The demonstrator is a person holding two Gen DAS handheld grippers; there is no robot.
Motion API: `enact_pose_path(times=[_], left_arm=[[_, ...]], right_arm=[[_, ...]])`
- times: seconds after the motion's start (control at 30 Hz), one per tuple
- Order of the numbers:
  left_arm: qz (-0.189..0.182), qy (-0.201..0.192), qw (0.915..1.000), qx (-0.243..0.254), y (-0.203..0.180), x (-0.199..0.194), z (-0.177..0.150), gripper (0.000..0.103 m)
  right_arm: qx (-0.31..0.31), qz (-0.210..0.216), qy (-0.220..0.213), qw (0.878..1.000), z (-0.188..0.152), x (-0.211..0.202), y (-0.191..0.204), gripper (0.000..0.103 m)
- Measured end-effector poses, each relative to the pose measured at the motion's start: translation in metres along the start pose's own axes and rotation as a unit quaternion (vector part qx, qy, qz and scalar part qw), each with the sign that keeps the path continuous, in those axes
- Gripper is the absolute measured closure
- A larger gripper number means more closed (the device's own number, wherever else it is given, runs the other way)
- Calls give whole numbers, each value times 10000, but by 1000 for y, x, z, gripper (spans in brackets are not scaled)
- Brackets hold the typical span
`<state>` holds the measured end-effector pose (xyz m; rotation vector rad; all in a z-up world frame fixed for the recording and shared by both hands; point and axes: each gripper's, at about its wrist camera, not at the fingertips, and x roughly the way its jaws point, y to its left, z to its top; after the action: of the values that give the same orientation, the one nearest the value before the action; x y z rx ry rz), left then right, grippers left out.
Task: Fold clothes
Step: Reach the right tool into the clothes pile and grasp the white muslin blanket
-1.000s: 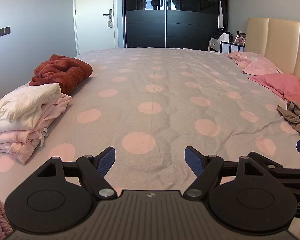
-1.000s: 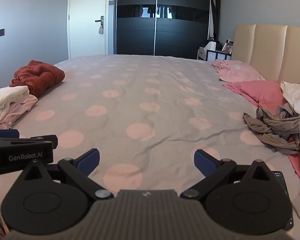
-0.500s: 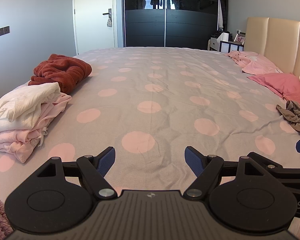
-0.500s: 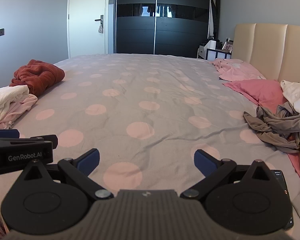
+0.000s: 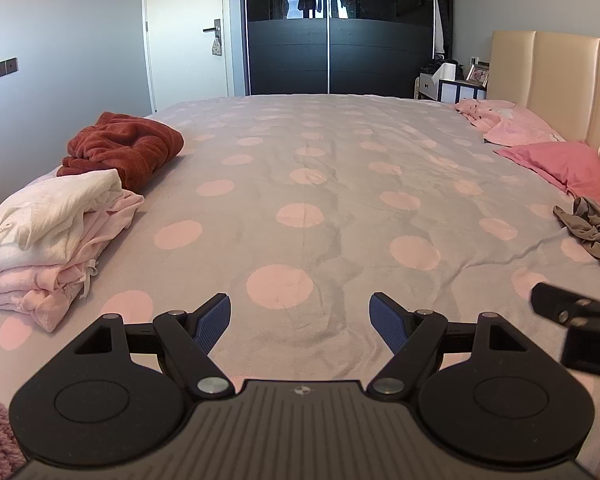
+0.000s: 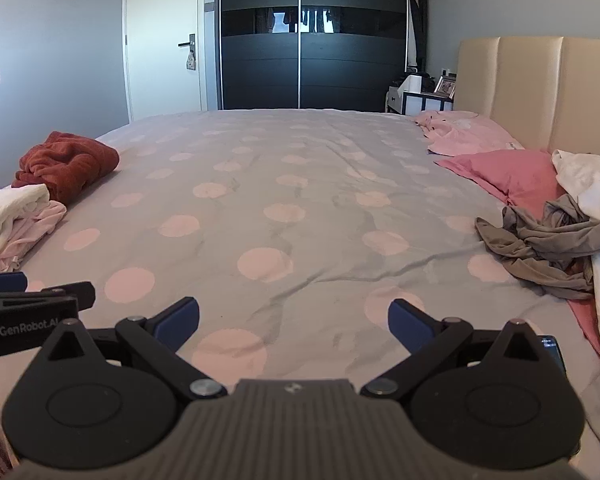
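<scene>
Bedroom scene seen along two hand-held tools above a bed (image 5: pixel 300 184) covered by a grey spread with pale pink dots. Left tool (image 5: pixel 300 316), with blue-padded fingers (image 5: pixel 212 322) spread wide apart and nothing between them, hovers over the near part of the spread; right tool (image 6: pixel 294 320) is likewise spread wide and empty, just beside the left one, whose black body shows at the left edge of the right wrist view. Clothes lie in three groups. At the left edge of the bed, a folded stack (image 5: pixel 48 236) has a white garment on top of pale pink ones; just behind it, touching or nearly so, sits a bundled rust-red garment (image 5: pixel 124 146). At the right side, near the headboard (image 6: pixel 540 88), a crumpled grey-brown garment (image 6: pixel 540 242) lies unfolded on the spread, partly against a heap of white clothing (image 6: pixel 592 188) and a dark pink pillow (image 6: pixel 512 174); a lighter pink pillow (image 6: pixel 468 132) with a rumpled pink cloth lies farther back. The middle of the spread between the two groups carries only shallow wrinkles. A dark device with a lit screen (image 6: pixel 550 346) lies at the near right, partly hidden behind the right tool. Background: black sliding wardrobe (image 5: pixel 340 28), white door (image 5: pixel 188 32), and a bedside table (image 6: pixel 416 98) bearing a framed picture.
</scene>
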<state>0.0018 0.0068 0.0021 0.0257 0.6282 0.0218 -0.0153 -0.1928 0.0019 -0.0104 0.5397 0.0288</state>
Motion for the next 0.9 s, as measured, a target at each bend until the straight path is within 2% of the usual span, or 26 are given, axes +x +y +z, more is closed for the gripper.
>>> enact_pose_path(times=[0.13, 0.27, 0.43, 0.53, 0.6, 0.7, 0.83, 0.9], left_arm=[[-38, 128, 9999, -96, 2, 2, 6, 27], [-42, 163, 9999, -14, -1, 5, 14, 27], [-53, 226, 9997, 95, -9, 12, 23, 27], [-85, 232, 9994, 253, -17, 18, 28, 27], [-55, 261, 9991, 322, -21, 23, 29, 27], [25, 293, 9992, 268, -25, 26, 28, 27], [62, 350, 9990, 284, -28, 29, 30, 27], [133, 366, 9988, 302, -30, 31, 31, 27]], right_arm=[[150, -185, 16, 9997, 11, -3, -30, 1], [421, -490, 53, 9979, 26, -4, -77, 1], [375, -1213, 101, 9919, 43, -5, -162, 3], [333, -1743, 111, 9841, 48, -10, -219, 3], [327, -2116, 134, 9767, 50, -14, -260, 7], [197, -2626, 240, 9644, 53, -18, -316, 9], [-167, -3127, 391, 9489, 55, -15, -377, 11], [-272, -3292, 465, 9427, 58, -10, -403, 17]])
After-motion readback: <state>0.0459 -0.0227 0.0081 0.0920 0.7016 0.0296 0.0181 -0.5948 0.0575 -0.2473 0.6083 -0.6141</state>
